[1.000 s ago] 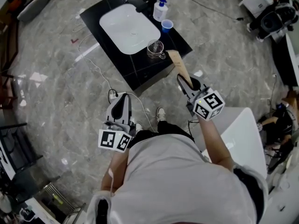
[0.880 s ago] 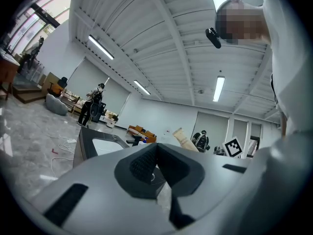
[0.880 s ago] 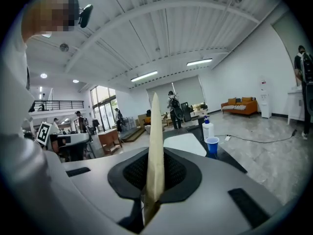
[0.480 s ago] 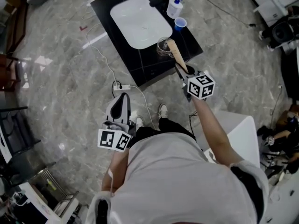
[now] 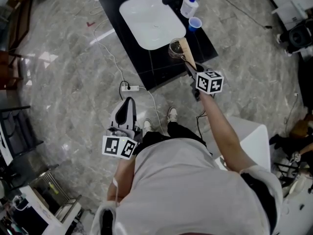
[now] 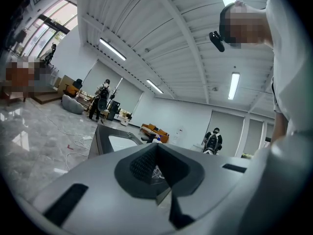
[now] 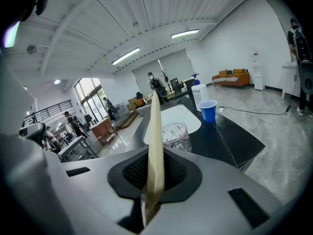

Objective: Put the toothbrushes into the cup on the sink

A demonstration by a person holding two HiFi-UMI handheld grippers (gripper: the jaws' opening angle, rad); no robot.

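A long flat tan toothbrush (image 5: 186, 56) sticks out of my right gripper (image 5: 192, 71), which is shut on its lower end. Its far tip reaches the rim of the clear glass cup (image 5: 175, 48) on the black sink counter (image 5: 159, 68); whether it is inside the cup I cannot tell. In the right gripper view the toothbrush (image 7: 155, 141) rises between the pads of my right gripper (image 7: 153, 179), with the glass cup (image 7: 176, 136) just behind it. My left gripper (image 5: 129, 103) hangs near my body, shut and empty, its pads meeting in the left gripper view (image 6: 157, 164).
A white basin (image 5: 151, 20) fills the counter's middle. A blue cup (image 5: 195, 24) and a soap bottle (image 5: 189, 5) stand at its far right corner. A power strip (image 5: 131, 87) and cables lie on the marble floor. A white table (image 5: 254, 141) is at my right.
My right gripper has carried the toothbrush forward, from short of the counter's edge to over it, and its tip now meets the glass cup. The left gripper has stayed put.
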